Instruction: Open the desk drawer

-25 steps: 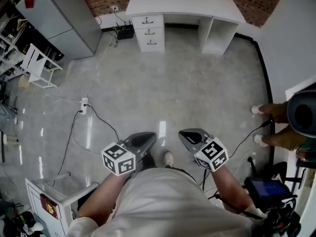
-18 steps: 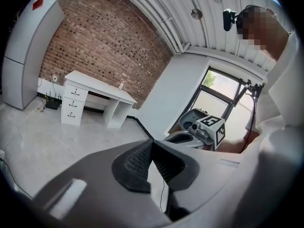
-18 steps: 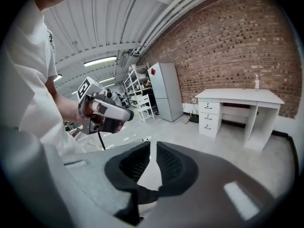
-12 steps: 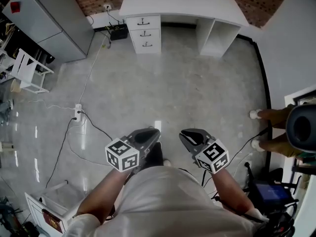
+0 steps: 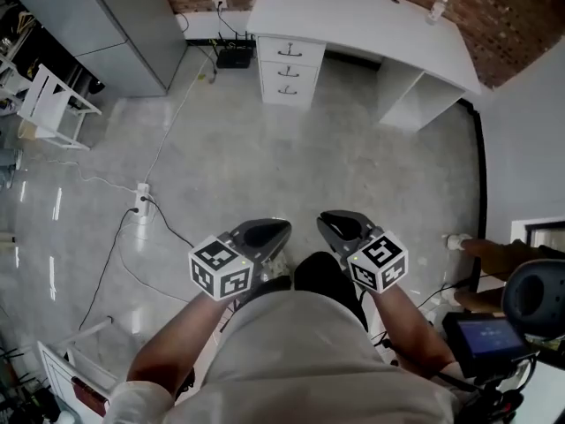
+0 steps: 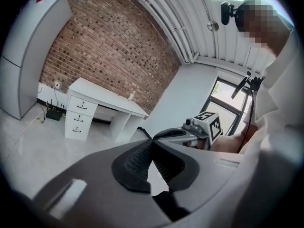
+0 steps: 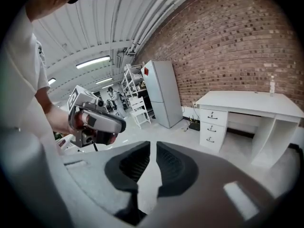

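— What is the person wearing?
— A white short-sleeved shirt and dark trousers (only one knee shows from above). A small black camera sits at the head.
— And the tools?
— The left gripper and the right gripper look alike. Each has a smooth grey housing that tapers to a blunt nose, with a pale rectangular patch on its upper face. The pads are black and finely ribbed.
— Any markings?
— Each gripper carries a white cube printed with black square markers: the left cube and the right cube.
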{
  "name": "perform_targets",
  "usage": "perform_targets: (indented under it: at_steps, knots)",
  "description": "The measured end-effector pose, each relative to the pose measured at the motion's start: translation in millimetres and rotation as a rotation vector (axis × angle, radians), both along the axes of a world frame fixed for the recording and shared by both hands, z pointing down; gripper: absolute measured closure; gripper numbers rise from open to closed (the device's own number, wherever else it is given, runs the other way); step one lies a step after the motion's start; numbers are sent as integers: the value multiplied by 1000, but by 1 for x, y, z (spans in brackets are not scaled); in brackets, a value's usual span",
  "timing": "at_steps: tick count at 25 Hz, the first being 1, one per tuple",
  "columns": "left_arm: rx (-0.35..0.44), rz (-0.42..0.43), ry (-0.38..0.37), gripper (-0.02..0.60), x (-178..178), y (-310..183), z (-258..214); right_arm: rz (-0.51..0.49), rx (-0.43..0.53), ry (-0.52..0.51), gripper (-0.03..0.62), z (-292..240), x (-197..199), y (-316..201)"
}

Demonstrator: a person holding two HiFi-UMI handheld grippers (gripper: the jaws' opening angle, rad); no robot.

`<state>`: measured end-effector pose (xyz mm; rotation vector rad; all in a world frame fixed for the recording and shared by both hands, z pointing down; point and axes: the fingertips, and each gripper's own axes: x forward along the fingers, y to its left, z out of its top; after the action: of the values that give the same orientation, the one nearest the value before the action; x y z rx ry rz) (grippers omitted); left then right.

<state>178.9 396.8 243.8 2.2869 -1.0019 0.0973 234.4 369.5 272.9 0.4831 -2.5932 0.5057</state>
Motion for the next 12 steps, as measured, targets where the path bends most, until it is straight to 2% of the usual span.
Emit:
perform_targets:
  at_steps: [6, 12]
  knots:
    - [-11, -102, 17, 575, -45, -61, 8, -84, -31, -1, 563, 13, -53, -66]
    - [-18, -112, -25, 575, -73, -130, 5, -128, -54, -31, 563, 16, -94, -145]
